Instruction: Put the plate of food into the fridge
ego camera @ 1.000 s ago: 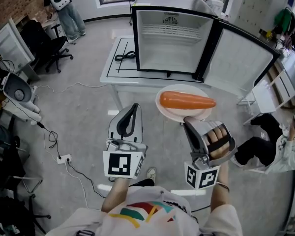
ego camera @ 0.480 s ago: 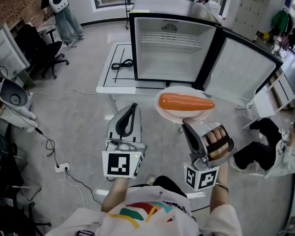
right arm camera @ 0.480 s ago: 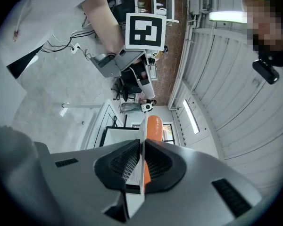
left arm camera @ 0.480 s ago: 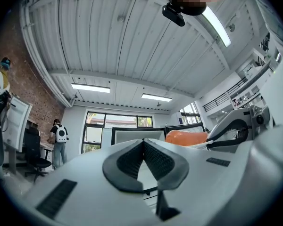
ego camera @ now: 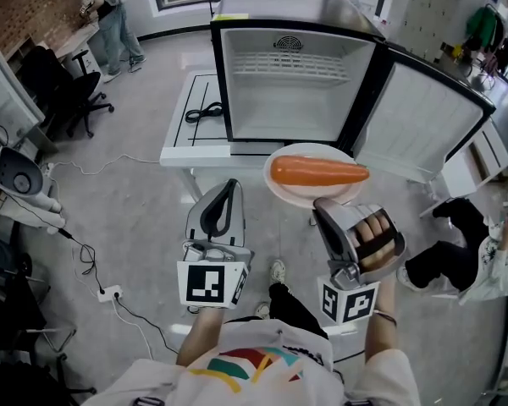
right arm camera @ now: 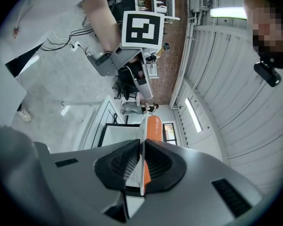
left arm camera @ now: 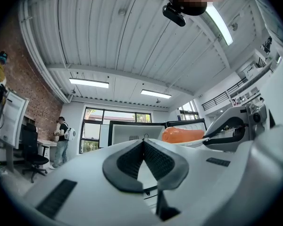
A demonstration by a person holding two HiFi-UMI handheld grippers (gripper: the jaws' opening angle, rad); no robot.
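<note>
The right gripper (ego camera: 323,206), lower right of centre in the head view, is clamped on the near rim of the white plate (ego camera: 286,193). A whole carrot (ego camera: 317,171) lies crosswise on the plate. The plate hangs in the air, just below the open mini fridge (ego camera: 292,100) in the frame and still outside it. The fridge door (ego camera: 419,121) stands open to the right. The left gripper (ego camera: 228,186), left of the plate, has its jaws pressed together on nothing. The fridge sits on a white table (ego camera: 195,134).
</note>
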